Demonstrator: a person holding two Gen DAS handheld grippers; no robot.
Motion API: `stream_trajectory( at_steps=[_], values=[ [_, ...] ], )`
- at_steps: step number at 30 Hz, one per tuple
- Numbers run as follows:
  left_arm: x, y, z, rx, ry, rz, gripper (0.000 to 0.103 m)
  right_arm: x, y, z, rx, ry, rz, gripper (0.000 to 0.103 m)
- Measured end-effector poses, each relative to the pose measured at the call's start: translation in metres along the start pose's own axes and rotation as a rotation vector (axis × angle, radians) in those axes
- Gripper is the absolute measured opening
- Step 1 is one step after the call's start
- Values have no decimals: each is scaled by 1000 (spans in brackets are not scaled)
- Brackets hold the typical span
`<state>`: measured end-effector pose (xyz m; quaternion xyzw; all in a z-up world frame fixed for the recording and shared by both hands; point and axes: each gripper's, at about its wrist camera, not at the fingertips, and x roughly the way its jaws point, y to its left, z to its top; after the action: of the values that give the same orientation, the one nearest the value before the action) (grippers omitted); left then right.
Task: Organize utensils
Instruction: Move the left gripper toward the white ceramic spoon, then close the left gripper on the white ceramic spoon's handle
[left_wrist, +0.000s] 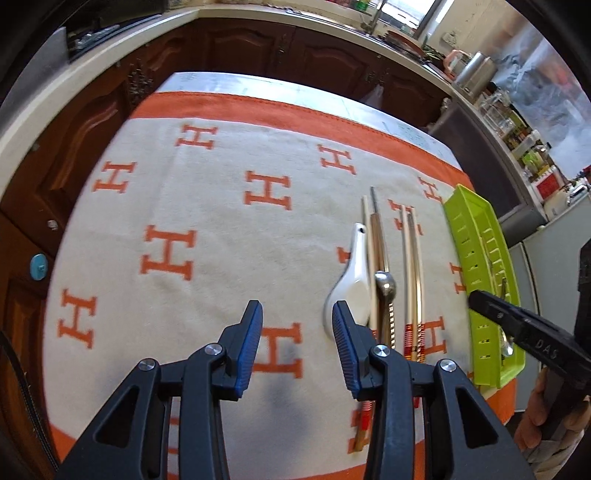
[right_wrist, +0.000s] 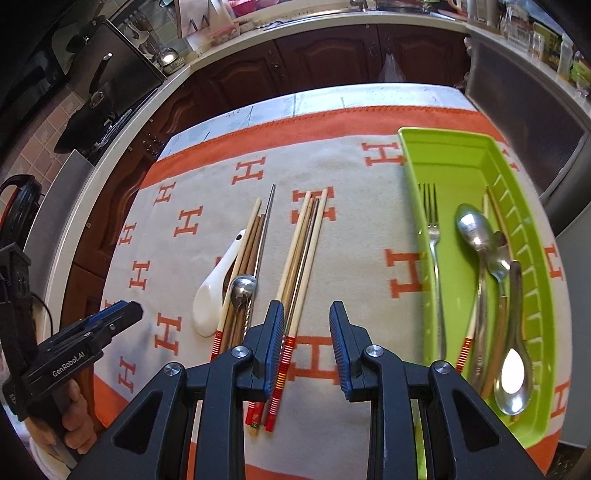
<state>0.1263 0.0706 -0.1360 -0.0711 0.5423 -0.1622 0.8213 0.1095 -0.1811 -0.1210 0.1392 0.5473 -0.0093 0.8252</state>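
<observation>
A green utensil tray (right_wrist: 458, 155) lies at the table's right, holding a fork (right_wrist: 433, 236), metal spoons (right_wrist: 474, 229) and a chopstick. On the cloth to its left lie a bundle of chopsticks (right_wrist: 301, 243), a second bundle (right_wrist: 251, 243) with a small metal ladle (right_wrist: 243, 287) on it, and a white ceramic spoon (right_wrist: 212, 291). My right gripper (right_wrist: 306, 332) is open and empty above the cloth, just right of the chopstick bundle. My left gripper (left_wrist: 297, 332) is open and empty, left of the white spoon (left_wrist: 351, 284). The tray (left_wrist: 463, 221) shows at right.
The table carries a white and orange cloth with H marks (right_wrist: 207, 177). Dark wooden cabinets (right_wrist: 332, 62) and a white counter run behind. A grey appliance (right_wrist: 524, 122) stands at the right, with a shelf of jars beyond.
</observation>
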Motion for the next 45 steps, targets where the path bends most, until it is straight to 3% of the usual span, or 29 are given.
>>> stream_trajectory(
  at_steps=[2, 7, 20, 30, 35, 41, 43, 45],
  values=[
    [11, -4, 4, 7, 20, -37, 38, 7, -2, 0, 6, 14, 5, 26],
    [33, -10, 9, 38, 52, -100, 51, 20, -9, -1, 14, 45, -2, 26],
    [64, -14, 16, 132, 67, -156, 52, 28, -11, -7, 14, 69, -4, 26],
    [67, -4, 20, 184, 46, -276, 51, 35, -16, -13, 25, 84, -3, 26],
    [69, -16, 18, 266, 64, -322, 50, 42, -23, -19, 37, 101, 3, 26],
    [72, -43, 8, 436, 53, -263, 48, 44, -23, -19, 33, 99, 11, 26],
    [72, -50, 7, 475, 55, -233, 39, 44, -23, -19, 36, 97, 15, 26],
    [72, -52, 8, 470, 65, -222, 37, 45, -23, -19, 39, 95, 17, 26]
  ],
)
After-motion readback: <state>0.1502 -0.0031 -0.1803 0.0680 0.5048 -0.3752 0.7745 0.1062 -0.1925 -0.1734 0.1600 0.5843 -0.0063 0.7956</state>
